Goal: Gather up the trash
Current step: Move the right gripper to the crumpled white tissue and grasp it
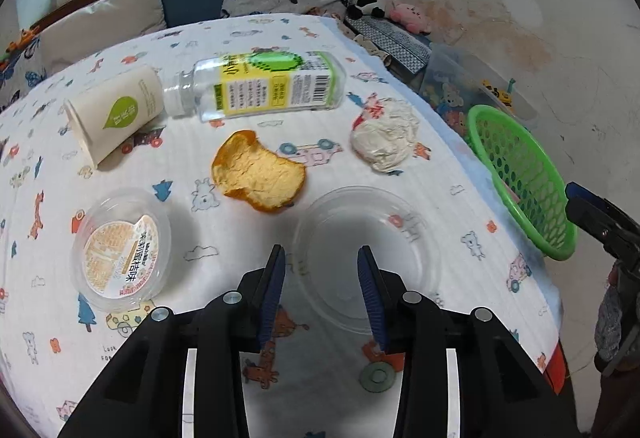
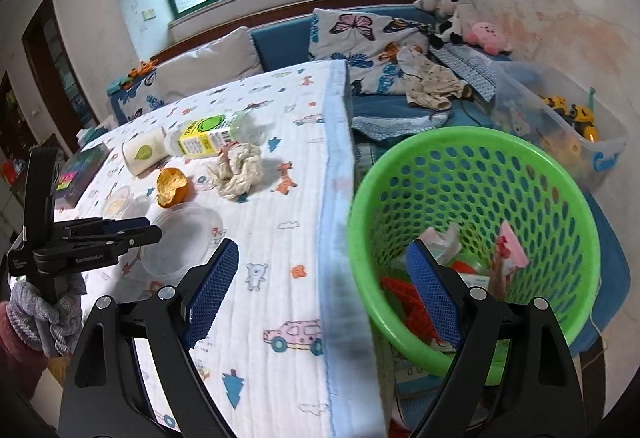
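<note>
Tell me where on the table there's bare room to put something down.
Bare cloth runs along the table's right edge, between the clear bowl and the green basket. Another open strip lies beyond the crumpled tissue. It is crowded around the orange peel, bottle, paper cup and lidded cup.

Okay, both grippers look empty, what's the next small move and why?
Probably ease the open left gripper down onto the near rim of the clear plastic bowl just ahead of it; it is the nearest trash, and the green basket sits off the table's right edge.
</note>
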{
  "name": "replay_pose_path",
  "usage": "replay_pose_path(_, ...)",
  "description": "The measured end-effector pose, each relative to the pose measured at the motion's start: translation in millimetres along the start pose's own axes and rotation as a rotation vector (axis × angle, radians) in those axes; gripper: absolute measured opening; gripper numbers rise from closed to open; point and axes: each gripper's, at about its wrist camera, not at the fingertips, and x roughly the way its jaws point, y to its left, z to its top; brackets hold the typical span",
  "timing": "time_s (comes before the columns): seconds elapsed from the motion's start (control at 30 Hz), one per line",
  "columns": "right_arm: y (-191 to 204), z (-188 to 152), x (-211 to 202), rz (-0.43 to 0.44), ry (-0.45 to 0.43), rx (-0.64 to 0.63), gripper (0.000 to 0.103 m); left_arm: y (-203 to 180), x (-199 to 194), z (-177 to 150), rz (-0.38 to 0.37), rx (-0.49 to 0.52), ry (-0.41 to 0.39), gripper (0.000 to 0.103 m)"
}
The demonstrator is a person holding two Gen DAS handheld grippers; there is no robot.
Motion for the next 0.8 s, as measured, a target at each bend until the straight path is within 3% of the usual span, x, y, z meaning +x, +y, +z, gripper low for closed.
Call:
replay_pose_path(0.2, 9.3, 4.1, 15.4, 0.019, 0.024, -0.015, 0.085, 6.4, 7.0, 1.2, -0.002, -0.007, 0.015, 0.033)
replay_pose_path(0.57, 27.8, 16.1, 41.2, 0.046, 0.054, -0.053, 0.085, 13.3, 12.5, -0.7, -0.009, -0.025, 0.024, 0.005)
replay_pose_path(0.8, 46.9, 32.4, 67.5, 0.084, 0.073, -0.074, 0.081, 18.4, -5.1, -7.6, -0.019, -0.021, 0.001, 0.005)
